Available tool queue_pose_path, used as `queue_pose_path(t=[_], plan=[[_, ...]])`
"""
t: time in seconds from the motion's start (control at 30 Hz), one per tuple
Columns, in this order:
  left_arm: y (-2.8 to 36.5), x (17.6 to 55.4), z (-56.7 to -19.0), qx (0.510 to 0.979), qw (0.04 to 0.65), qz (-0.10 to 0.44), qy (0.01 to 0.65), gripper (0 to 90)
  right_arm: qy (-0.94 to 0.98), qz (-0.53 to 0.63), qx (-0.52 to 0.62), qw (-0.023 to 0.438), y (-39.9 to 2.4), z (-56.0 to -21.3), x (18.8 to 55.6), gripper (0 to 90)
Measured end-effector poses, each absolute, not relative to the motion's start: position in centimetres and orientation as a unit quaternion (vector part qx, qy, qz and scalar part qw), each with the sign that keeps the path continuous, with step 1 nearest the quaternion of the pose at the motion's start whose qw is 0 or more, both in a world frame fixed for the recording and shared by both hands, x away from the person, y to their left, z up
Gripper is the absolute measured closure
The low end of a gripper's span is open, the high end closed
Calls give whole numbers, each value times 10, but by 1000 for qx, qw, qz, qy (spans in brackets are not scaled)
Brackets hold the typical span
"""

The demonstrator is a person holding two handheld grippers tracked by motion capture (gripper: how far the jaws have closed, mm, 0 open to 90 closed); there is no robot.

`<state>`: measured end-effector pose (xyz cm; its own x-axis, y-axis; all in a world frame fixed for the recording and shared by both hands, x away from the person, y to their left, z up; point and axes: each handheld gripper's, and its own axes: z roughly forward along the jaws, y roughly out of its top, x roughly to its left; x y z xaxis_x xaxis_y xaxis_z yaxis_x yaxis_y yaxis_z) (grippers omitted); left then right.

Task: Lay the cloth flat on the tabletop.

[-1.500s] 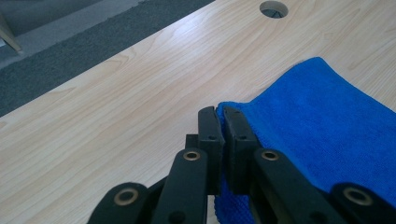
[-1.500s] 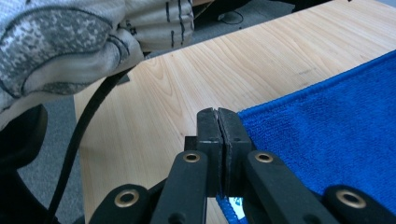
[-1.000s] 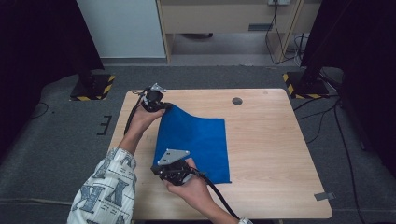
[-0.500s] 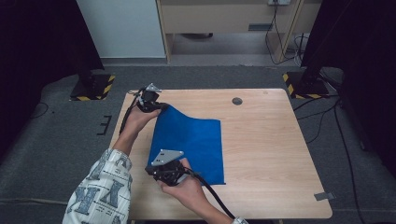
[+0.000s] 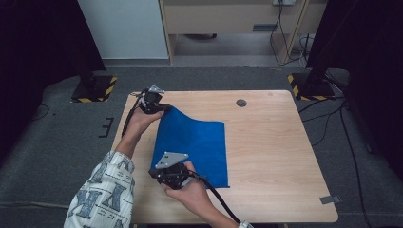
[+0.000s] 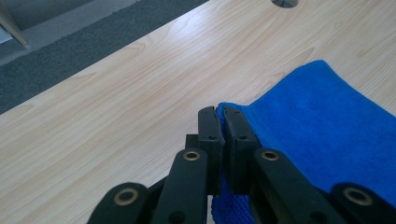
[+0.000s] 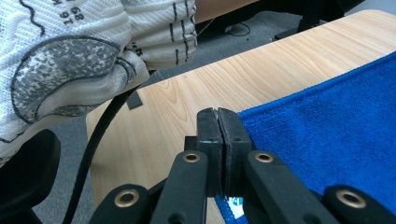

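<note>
A blue cloth (image 5: 199, 142) lies spread on the wooden table (image 5: 275, 156), with its far left corner lifted. My left gripper (image 5: 165, 108) is at that corner. In the left gripper view its jaws (image 6: 219, 116) are shut on the cloth's (image 6: 317, 121) edge, and the fabric bunches below them. My right gripper (image 5: 155, 172) is at the cloth's near left corner. Seen from the right gripper view, it (image 7: 218, 116) is shut on the cloth's (image 7: 327, 130) hem. A person's hand holds each gripper.
A round grommet hole (image 5: 241, 102) sits in the table's far middle. The person's patterned sleeve (image 7: 70, 60) and a black cable (image 7: 100, 140) hang off the table's left edge. Bare wood stretches to the right of the cloth. Yellow-and-black stand feet (image 5: 95, 90) rest on the floor beyond.
</note>
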<state>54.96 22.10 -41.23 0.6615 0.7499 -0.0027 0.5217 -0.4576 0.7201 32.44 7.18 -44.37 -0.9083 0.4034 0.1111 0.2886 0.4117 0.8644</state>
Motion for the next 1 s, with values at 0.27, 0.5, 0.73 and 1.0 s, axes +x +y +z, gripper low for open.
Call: queue_pose_path(t=[0.27, 0.5, 0.73, 1.0], plan=[[215, 551, -416, 841, 353, 157, 379, 864, 835, 503, 216, 57, 63, -444, 327, 888], [210, 550, -413, 841, 358, 158, 374, 864, 835, 503, 215, 56, 60, -444, 326, 888], [195, 550, -414, 843, 361, 154, 368, 864, 833, 501, 225, 68, 46, -444, 326, 888], [171, 554, -420, 846, 363, 146, 362, 864, 832, 492, 246, 72, 16, -450, 327, 888]])
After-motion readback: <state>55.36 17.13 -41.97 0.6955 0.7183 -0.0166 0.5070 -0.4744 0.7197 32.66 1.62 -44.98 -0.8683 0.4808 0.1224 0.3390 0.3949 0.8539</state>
